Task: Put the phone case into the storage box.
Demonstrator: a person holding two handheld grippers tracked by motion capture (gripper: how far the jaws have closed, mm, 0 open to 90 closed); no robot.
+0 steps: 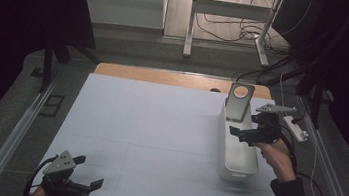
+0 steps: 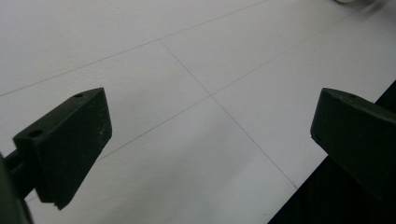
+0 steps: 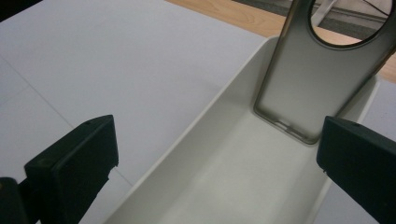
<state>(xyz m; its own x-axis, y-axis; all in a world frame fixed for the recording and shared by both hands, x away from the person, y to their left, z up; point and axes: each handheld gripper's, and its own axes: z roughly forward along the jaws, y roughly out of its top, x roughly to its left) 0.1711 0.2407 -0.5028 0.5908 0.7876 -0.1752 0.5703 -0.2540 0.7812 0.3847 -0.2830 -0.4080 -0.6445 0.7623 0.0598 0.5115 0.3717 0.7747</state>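
A long white bin (image 1: 242,169) stands on the right side of the white mat. A grey phone case (image 1: 238,102) with a round hole leans upright against the bin's far end. My right gripper (image 1: 245,126) hovers over the bin's right rim, just short of the case, open with nothing between its jaws. In the right gripper view the case (image 3: 308,84) stands ahead inside the bin (image 3: 205,126), and the right gripper (image 3: 217,140) is wide apart. My left gripper (image 1: 89,172) rests at the mat's near left corner, open and empty; the left gripper view has the gripper (image 2: 212,109) over bare mat.
The white mat (image 1: 149,125) covers most of a wooden table (image 1: 165,78). A white power strip (image 1: 296,127) with cables lies just right of the bin. Metal rails run along both sides, and a desk frame (image 1: 229,24) stands beyond the table.
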